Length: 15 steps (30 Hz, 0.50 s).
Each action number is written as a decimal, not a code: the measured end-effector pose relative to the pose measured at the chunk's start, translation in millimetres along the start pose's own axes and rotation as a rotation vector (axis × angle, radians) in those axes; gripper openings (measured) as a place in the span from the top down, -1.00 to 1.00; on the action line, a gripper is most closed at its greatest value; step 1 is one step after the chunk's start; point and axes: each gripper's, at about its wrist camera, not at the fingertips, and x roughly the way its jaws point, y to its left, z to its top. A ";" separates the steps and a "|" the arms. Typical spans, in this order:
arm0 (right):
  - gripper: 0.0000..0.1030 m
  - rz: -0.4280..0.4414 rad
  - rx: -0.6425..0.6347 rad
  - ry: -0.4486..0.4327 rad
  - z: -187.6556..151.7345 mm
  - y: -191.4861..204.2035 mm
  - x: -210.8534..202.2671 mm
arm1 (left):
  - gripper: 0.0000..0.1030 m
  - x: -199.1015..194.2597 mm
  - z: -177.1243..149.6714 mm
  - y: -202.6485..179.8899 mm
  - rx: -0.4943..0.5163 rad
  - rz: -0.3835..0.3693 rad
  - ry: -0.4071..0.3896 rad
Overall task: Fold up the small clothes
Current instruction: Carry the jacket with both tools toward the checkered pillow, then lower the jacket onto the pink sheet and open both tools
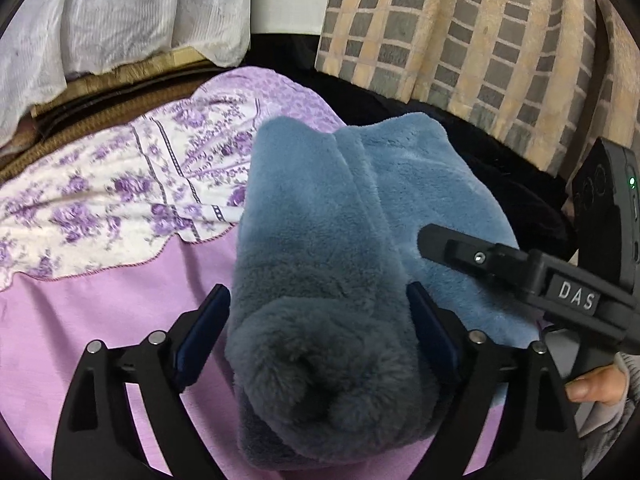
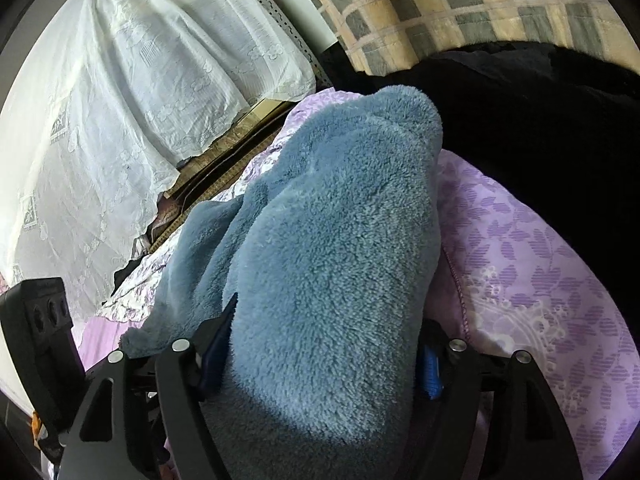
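A fluffy blue fleece garment [image 1: 336, 240] lies bunched on a lilac bed sheet [image 1: 120, 320]. My left gripper [image 1: 320, 316] is shut on a thick folded bundle of it, one blue pad on each side. In the right wrist view the same garment [image 2: 332, 248] fills the middle, and my right gripper [image 2: 324, 344] is shut on another thick roll of it. The right gripper also shows in the left wrist view [image 1: 520, 272], at the garment's right edge, with a hand behind it.
A white cloth with purple flowers [image 1: 100, 200] lies left of the garment. A black fleece [image 2: 540, 120] lies behind and to the right. A checked beige blanket [image 1: 480, 40] and a white lace curtain [image 2: 140, 100] hang at the back.
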 end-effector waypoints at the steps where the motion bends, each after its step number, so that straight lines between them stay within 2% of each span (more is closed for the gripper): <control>1: -0.44 -0.005 -0.007 -0.005 -0.9 1.3 -1.4 | -0.70 -1.5 -0.6 -0.3 0.004 0.009 -0.005; 11: -0.48 -0.030 0.005 -0.072 -6.3 -4.4 -22.5 | -0.79 -14.5 -4.9 -2.5 0.023 0.065 -0.046; 12: -0.48 -0.041 0.002 -0.089 -7.2 -4.6 -26.5 | -0.80 -16.2 -5.3 -3.0 0.025 0.071 -0.052; 15: -0.48 -0.129 -0.050 -0.214 -11.5 0.4 -49.9 | -0.80 -23.9 -6.5 -3.5 0.024 0.088 -0.073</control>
